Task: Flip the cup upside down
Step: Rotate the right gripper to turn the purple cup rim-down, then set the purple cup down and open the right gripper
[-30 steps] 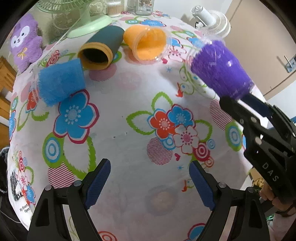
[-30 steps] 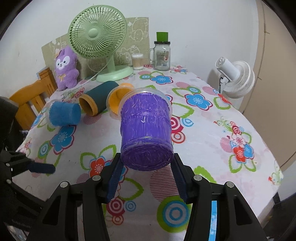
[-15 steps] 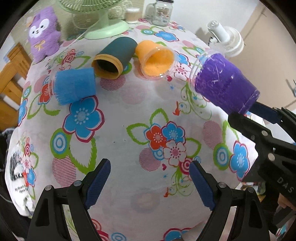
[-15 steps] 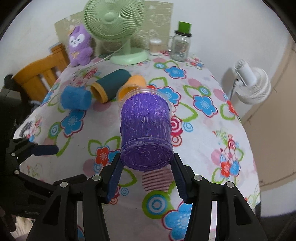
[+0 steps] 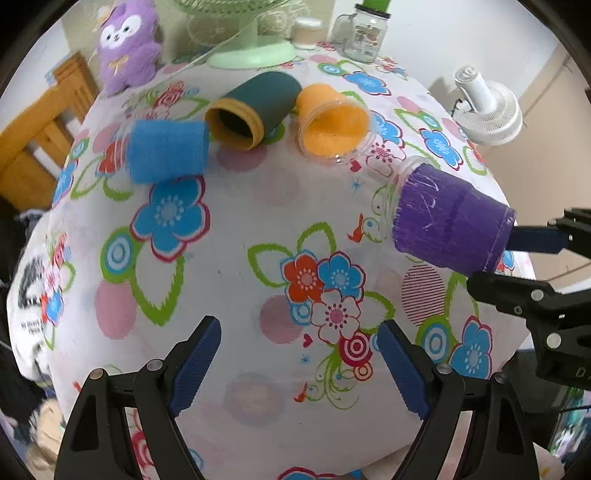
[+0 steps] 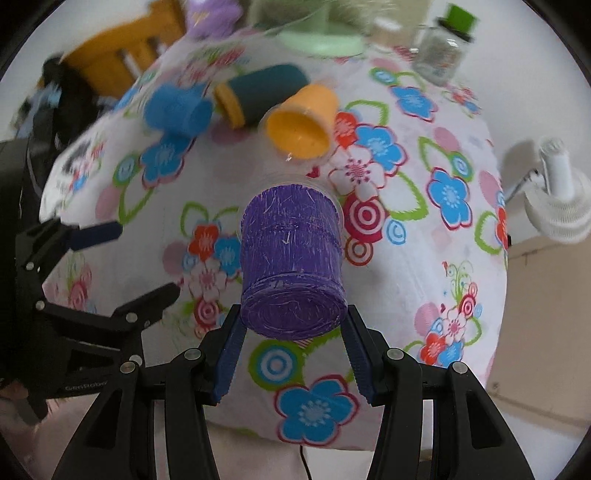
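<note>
My right gripper (image 6: 293, 334) is shut on the base end of a purple cup (image 6: 291, 254). It holds the cup in the air above the flowered tablecloth (image 6: 424, 258), base toward the camera and clear rim pointing away and down. In the left wrist view the purple cup (image 5: 448, 219) hangs at the right, tilted with its rim to the upper left, and the right gripper (image 5: 517, 258) grips its base. My left gripper (image 5: 299, 362) is open and empty above the near part of the table.
A blue cup (image 5: 166, 149), a dark teal cup (image 5: 255, 107) and an orange cup (image 5: 332, 123) lie on their sides at the far middle. Behind them stand a green fan (image 5: 251, 55), a purple plush (image 5: 129, 44) and a glass jar (image 5: 364, 35). A white fan (image 5: 487, 107) stands off the right edge.
My right gripper has tipped the purple cup further, so its rim points more toward the table. Both cameras now look down more steeply. My left gripper stays open.
</note>
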A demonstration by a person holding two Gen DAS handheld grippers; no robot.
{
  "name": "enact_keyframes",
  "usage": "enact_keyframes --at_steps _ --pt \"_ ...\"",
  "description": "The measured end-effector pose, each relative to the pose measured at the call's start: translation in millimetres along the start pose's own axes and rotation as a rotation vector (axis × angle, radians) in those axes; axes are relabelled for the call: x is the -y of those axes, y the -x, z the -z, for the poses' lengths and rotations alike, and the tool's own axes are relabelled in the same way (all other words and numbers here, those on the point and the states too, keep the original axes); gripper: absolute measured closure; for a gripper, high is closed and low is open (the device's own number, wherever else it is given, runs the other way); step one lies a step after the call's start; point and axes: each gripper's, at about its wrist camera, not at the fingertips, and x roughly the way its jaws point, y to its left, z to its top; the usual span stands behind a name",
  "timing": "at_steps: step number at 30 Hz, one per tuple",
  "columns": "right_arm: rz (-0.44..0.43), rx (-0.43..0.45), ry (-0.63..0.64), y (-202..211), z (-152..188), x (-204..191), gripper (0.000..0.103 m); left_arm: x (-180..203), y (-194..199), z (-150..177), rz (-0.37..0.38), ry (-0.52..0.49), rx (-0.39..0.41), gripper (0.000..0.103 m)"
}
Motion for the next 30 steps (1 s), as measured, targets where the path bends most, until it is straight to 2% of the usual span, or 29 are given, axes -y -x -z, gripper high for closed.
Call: enact_keyframes --at_steps 5,6,9,13,19,26,30 --pt "-0.035 -0.020 0.057 -7.5 -17.3 -4.4 0.045 -6.1 -3.8 1.7 -0.011 0.068 -0.009 0.015" --pt "-0.037 -0.008 0.066 -7.3 -20.3 -6.1 0.042 -8.5 -2.0 0.4 -0.014 0.084 -0.005 0.015" --pt "-0.046 0.047 0.074 -1.7 -23.0 -9.9 0.028 -13.3 4.9 -3.0 -0.024 0.112 0.009 0.015" --pt "-0.073 0.099 0.032 10.9 -24.9 -5.3 0.025 -15.5 20.6 -8.1 -0.043 0.125 0.024 0.015" --pt "-0.044 0.215 -0.041 45.4 -20.1 5.9 0.023 -14.0 52.6 -20.7 -0.034 0.166 0.055 0.014" --pt "-0.004 0.336 -0.110 87.8 -7.0 15.9 0.016 3.0 90.9 -31.6 -0.112 0.136 0.115 0.010" --pt "0.003 0.391 -0.174 107.4 2.1 22.7 0.014 4.3 102.0 -31.7 -0.040 0.188 0.085 0.008"
